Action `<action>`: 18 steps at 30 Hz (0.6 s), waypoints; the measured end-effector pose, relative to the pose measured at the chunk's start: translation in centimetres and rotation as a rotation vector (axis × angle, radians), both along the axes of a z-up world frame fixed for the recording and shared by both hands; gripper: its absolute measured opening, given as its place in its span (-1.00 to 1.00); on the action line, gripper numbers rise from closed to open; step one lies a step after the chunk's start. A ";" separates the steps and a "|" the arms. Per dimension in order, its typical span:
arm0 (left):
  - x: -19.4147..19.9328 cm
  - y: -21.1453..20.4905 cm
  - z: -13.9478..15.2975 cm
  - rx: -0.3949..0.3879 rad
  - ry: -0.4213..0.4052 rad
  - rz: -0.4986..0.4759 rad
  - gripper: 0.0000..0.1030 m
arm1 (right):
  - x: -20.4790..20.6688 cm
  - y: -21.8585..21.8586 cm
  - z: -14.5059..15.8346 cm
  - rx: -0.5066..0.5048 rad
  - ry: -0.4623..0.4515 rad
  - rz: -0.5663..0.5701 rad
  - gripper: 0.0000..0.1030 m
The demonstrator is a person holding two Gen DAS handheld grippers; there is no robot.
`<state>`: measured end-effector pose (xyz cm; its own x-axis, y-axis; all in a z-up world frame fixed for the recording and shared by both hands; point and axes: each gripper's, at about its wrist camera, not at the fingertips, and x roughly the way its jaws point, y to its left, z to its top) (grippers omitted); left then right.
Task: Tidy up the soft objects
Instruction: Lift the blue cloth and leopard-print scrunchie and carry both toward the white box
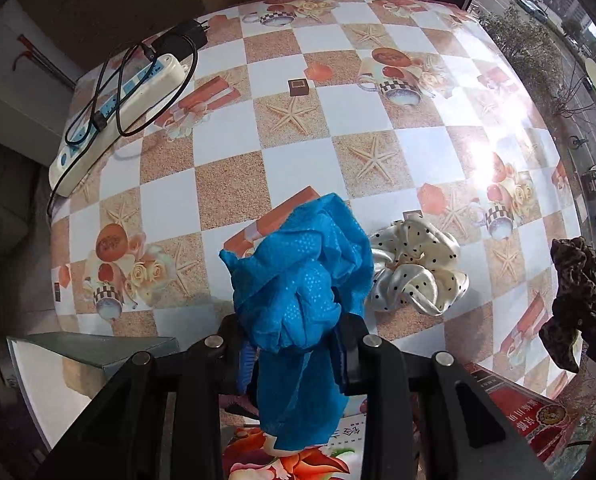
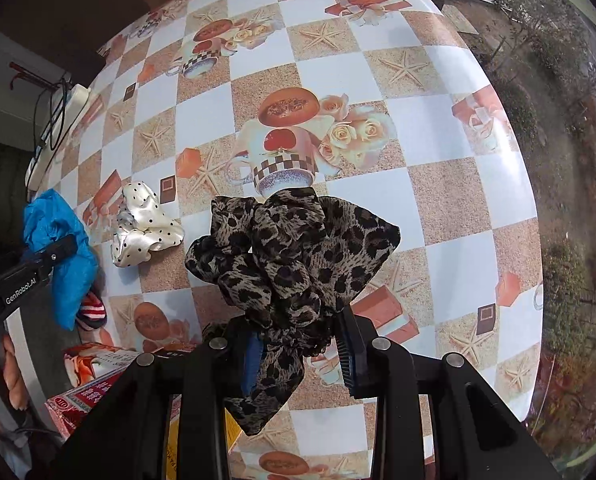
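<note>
Scrunchies between both grippers' jaws

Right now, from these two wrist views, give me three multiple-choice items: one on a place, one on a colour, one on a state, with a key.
1. Where is the white polka-dot scrunchie?
A. lying on the table
B. in the left gripper
C. on the power strip

2. What colour is the scrunchie in the left gripper?
A. red
B. blue
C. green

3. What is the right gripper doing?
A. standing open, nothing in it
B. clamped on the leopard-print scrunchie
C. pressing the table

Key:
1 A, it rests on the checked tablecloth.
2 B, the blue scrunchie bulges from its fingers.
3 B, the leopard-print scrunchie is pinched between the pads.
</note>
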<state>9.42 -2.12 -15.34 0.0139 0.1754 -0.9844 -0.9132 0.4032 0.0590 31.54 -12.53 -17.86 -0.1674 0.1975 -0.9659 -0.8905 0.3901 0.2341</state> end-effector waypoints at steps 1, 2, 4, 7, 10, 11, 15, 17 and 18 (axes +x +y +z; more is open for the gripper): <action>-0.2 -0.3 0.7 0.020 -0.009 0.000 -0.35 | -0.1 0.2 0.7 0.013 0.001 0.001 -0.35; -0.3 -0.5 1.5 0.037 -0.014 0.001 -0.35 | -0.3 0.3 1.3 0.025 0.001 0.003 -0.35; -0.1 -1.3 3.5 0.069 -0.030 0.001 -0.35 | 0.4 -1.3 3.1 0.052 0.000 0.008 -0.35; -0.4 -3.5 5.7 0.106 -0.045 0.001 -0.35 | -0.6 -1.4 5.1 0.083 0.000 0.017 -0.35; -0.8 -4.7 6.7 0.121 -0.050 -0.003 -0.35 | -2.0 -1.5 6.9 0.111 -0.003 0.033 -0.35; -1.1 -5.2 7.0 0.121 -0.051 -0.003 -0.35 | -2.3 -1.6 7.5 0.116 -0.006 0.039 -0.35; -2.9 -7.2 8.1 0.118 -0.059 0.014 -0.35 | -4.3 -2.3 9.4 0.134 -0.006 0.071 -0.35; -4.0 -8.0 8.5 0.116 -0.063 0.029 -0.34 | -5.4 -2.8 10.1 0.137 -0.009 0.091 -0.35; -4.5 -8.4 8.7 0.113 -0.063 0.032 -0.34 | -5.9 -3.0 10.3 0.139 -0.004 0.096 -0.35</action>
<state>4.87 -10.52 -6.69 0.0678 0.2865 -0.9557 -0.9290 0.3673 0.0443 25.64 -15.52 -7.52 -0.1879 0.3123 -0.9312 -0.9234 0.2669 0.2758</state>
